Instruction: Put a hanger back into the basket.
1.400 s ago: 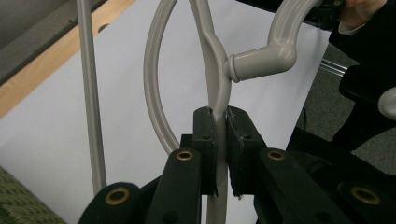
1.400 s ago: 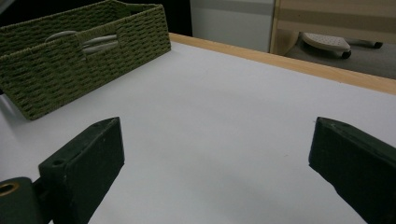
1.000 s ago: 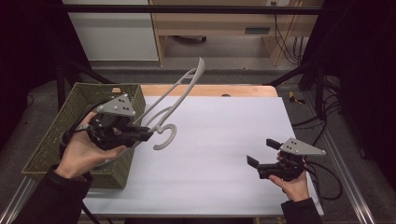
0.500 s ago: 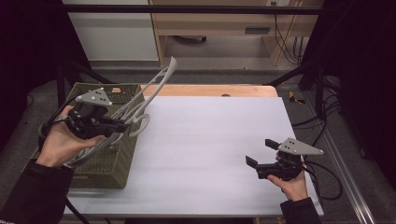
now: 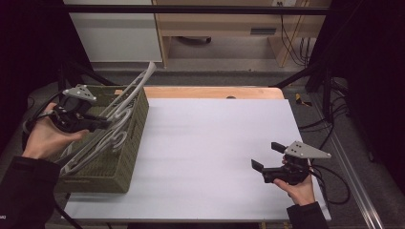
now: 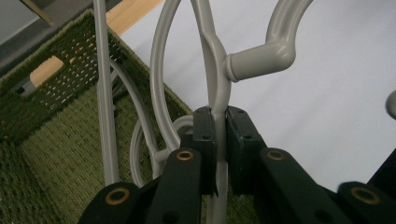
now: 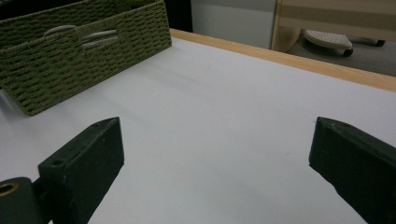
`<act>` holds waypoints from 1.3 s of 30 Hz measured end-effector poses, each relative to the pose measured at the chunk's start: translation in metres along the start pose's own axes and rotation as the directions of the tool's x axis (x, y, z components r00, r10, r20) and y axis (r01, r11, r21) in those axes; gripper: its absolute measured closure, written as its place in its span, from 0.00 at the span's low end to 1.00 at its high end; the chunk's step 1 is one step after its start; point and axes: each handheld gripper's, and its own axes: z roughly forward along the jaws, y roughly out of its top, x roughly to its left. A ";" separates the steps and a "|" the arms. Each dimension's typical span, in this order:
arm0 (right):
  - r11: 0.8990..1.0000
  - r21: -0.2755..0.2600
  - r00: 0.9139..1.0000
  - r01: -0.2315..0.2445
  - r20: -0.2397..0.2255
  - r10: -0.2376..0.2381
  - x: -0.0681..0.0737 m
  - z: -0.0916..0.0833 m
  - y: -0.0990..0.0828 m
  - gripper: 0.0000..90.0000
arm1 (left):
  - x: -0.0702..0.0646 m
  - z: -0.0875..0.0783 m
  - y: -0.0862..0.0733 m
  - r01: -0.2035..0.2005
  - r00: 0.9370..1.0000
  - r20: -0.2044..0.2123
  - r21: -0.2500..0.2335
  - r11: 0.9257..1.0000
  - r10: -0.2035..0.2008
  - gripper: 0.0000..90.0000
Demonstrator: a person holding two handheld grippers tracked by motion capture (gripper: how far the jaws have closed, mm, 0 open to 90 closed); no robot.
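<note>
**Basket at the left edge, hangers leaning in it**

In the high view the bench (image 5: 210,143) fills the middle of the frame. The basket (image 5: 129,143) stands at its left edge, left of centre. The held hanger (image 5: 136,90) leans over the basket, its top sticking out past the far rim toward the upper left. Other hangers (image 5: 95,150) lie slanted inside. The left gripper (image 5: 102,123) sits over the basket; the right gripper (image 5: 266,160) is at the lower right, well apart from the basket.
</note>
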 end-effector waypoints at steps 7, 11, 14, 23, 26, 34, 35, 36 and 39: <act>1.000 0.008 1.000 0.001 0.001 -0.001 0.000 0.001 -0.001 0.04 | 0.019 0.013 -0.017 0.016 1.000 -0.023 0.044 0.999 -0.015 0.92; 1.000 0.009 1.000 0.006 0.001 -0.006 0.000 0.001 -0.001 0.04 | 0.027 0.017 -0.025 0.025 0.999 -0.034 0.052 0.998 -0.023 0.92; 1.000 0.011 1.000 0.007 0.000 -0.007 0.000 0.002 -0.001 0.04 | 0.031 0.019 -0.030 0.025 0.999 -0.037 0.066 0.998 -0.022 0.92; 1.000 0.013 1.000 0.004 0.002 -0.004 0.000 0.002 -0.001 0.04 | 0.039 0.027 -0.045 0.052 0.998 -0.041 0.089 0.995 -0.049 0.92; 1.000 0.014 1.000 0.009 0.000 -0.009 0.000 0.003 -0.001 0.04 | 0.042 0.033 -0.052 0.055 0.997 -0.051 0.118 0.991 -0.049 0.92; 1.000 0.022 1.000 0.008 -0.003 -0.008 0.001 0.004 -0.001 0.04 | 0.047 0.043 -0.064 0.062 0.996 -0.070 0.154 0.986 -0.052 0.92; 1.000 0.023 1.000 0.005 -0.001 -0.005 0.001 0.005 -0.001 0.04 | 0.047 0.045 -0.065 0.066 0.996 -0.067 0.159 0.985 -0.056 0.92; 1.000 0.025 1.000 0.006 0.001 -0.006 0.001 0.005 -0.002 0.04 | 0.049 0.049 -0.066 0.065 0.997 -0.060 0.160 0.985 -0.056 0.92; 1.000 0.024 1.000 0.005 0.001 -0.005 0.001 0.005 -0.001 0.04 | 0.049 0.054 -0.066 0.064 0.996 -0.066 0.173 0.983 -0.053 0.92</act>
